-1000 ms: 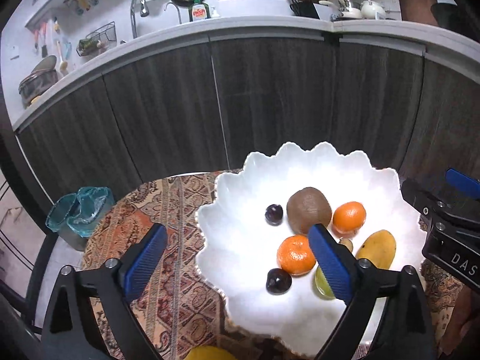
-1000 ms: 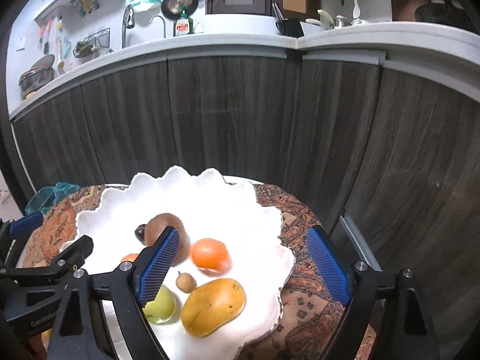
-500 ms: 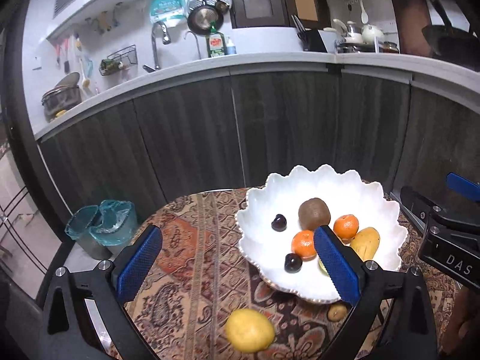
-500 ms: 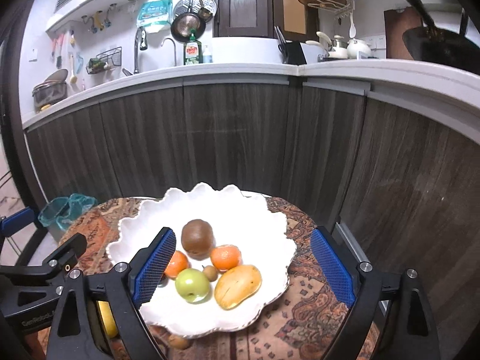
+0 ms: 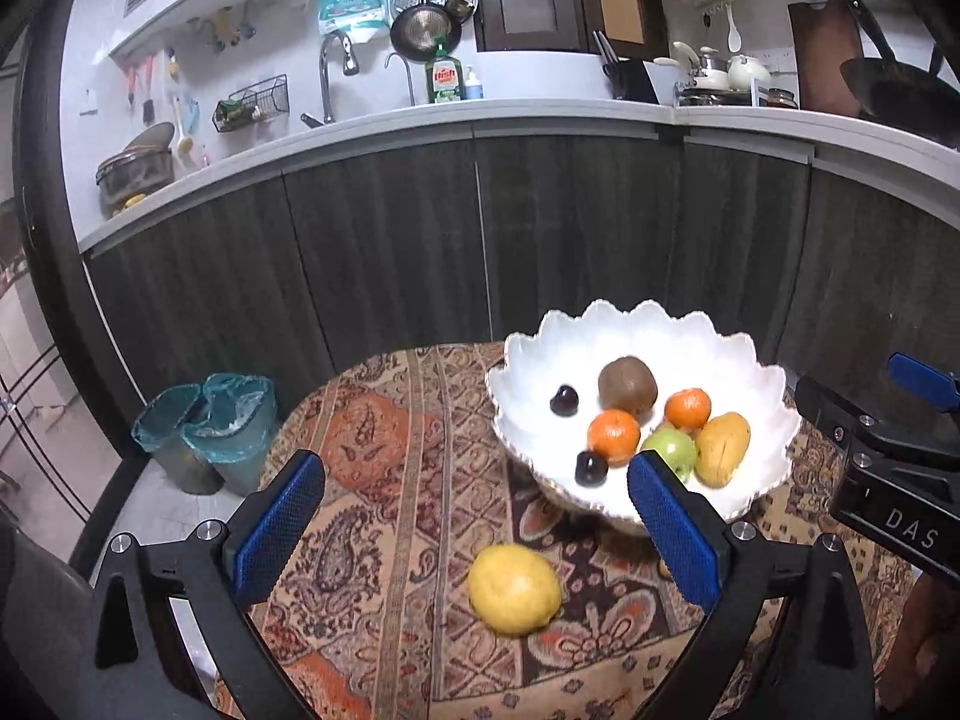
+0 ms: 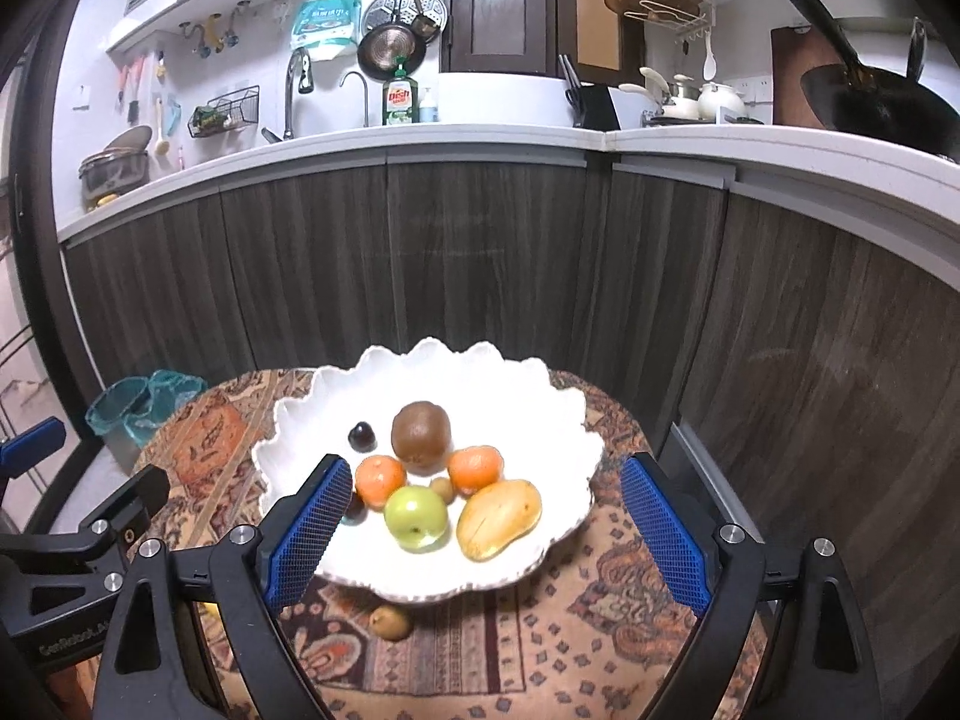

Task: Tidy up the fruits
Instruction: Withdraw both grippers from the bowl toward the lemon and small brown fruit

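The right tongs (image 6: 486,531) stand wide apart with nothing between them, above a white scalloped bowl (image 6: 540,408) holding a kiwi (image 6: 421,437), two tangerines, a green apple (image 6: 415,517) and a mango (image 6: 499,519); a small brown fruit (image 6: 390,622) lies on the bench (image 6: 600,618) just beside the bowl.

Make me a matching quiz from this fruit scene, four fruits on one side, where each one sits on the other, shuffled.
Things:
1. lemon
2. mango
3. kiwi
4. small brown fruit

Places:
A. in the white bowl, nearest its right rim
B. on the tablecloth, left of the bowl's base
C. on the cloth, just under the bowl's front edge
D. in the bowl, behind the two oranges

Pairs: 1-B, 2-A, 3-D, 4-C
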The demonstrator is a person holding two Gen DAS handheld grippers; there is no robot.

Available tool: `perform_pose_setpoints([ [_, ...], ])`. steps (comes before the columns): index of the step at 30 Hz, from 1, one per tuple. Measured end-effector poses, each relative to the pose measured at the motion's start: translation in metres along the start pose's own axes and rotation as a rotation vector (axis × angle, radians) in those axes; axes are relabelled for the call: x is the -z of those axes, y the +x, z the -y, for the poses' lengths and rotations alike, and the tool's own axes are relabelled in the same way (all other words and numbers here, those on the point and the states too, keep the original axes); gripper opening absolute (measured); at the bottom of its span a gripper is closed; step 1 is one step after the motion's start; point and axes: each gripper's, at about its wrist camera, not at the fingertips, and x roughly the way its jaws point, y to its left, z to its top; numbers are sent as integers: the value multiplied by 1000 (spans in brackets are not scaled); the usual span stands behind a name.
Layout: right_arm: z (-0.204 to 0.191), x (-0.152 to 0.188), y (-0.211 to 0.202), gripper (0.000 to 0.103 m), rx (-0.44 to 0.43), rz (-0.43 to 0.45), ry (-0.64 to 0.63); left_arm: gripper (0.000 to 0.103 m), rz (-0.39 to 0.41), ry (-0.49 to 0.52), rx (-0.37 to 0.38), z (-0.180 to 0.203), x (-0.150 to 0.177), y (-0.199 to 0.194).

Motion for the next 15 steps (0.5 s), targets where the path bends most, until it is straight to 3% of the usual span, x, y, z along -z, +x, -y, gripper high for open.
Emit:
perform_pose_setpoints([
  [15, -8, 45, 15, 92, 27, -97, -5, 103, -80, -9, 13, -6, 42, 23],
])
